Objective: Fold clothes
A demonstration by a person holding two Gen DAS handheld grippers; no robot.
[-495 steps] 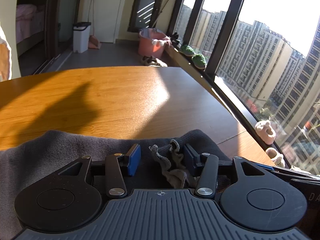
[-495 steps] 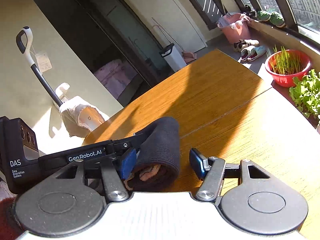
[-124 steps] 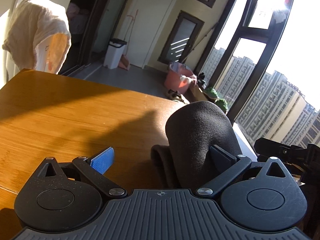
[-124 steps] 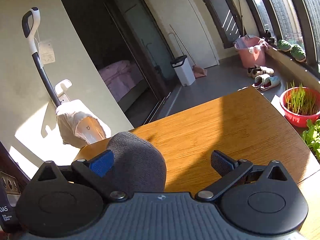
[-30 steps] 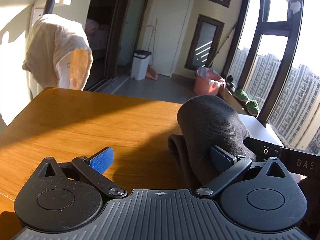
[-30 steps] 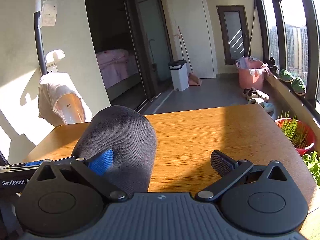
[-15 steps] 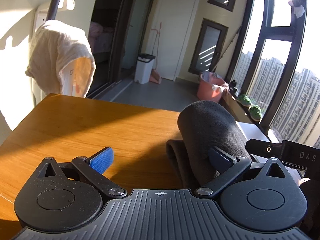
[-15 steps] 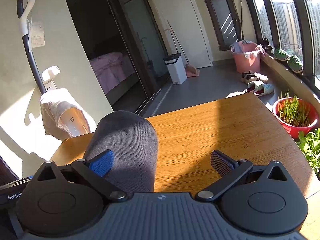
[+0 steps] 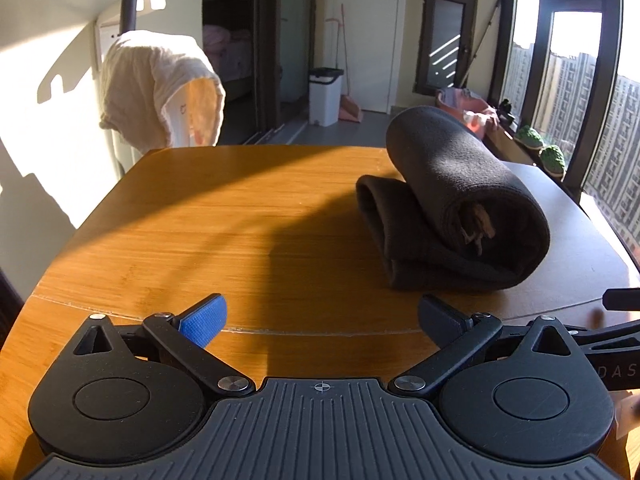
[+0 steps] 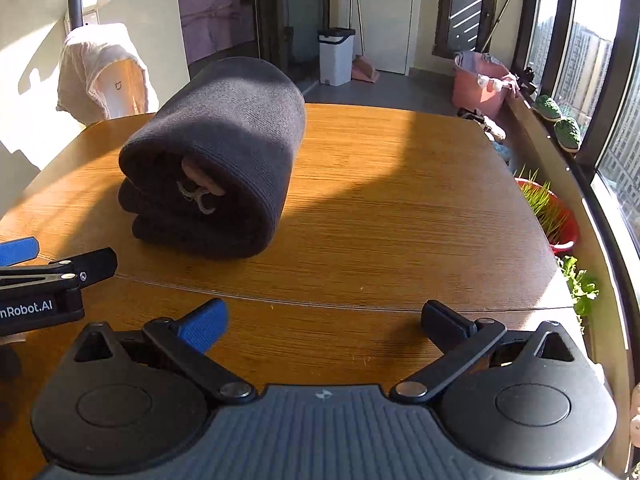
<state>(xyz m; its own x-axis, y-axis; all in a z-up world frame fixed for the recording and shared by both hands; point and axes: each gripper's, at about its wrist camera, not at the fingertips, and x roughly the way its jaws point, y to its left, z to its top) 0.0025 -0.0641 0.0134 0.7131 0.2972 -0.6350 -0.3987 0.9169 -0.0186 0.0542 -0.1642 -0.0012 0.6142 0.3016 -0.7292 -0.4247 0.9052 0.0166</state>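
Observation:
A dark grey knitted garment (image 9: 452,200) lies rolled and folded on the wooden table (image 9: 224,232), with a bit of light trim showing at its open end. In the right wrist view the garment (image 10: 216,168) sits ahead and to the left. My left gripper (image 9: 320,318) is open and empty, held back from the garment, which lies ahead to its right. My right gripper (image 10: 322,320) is open and empty, also clear of the garment. The left gripper's side shows at the left edge of the right wrist view (image 10: 60,270).
A cream cloth (image 9: 160,88) hangs on a stand beyond the table's far left corner. A white bin (image 9: 326,96) and a pink tub (image 10: 480,80) stand on the floor behind. A red pot of grass (image 10: 548,216) sits past the table's right edge by the windows.
Both grippers have drawn back from the garment, which now lies free on the table. Half a second ago each had one finger against the roll.

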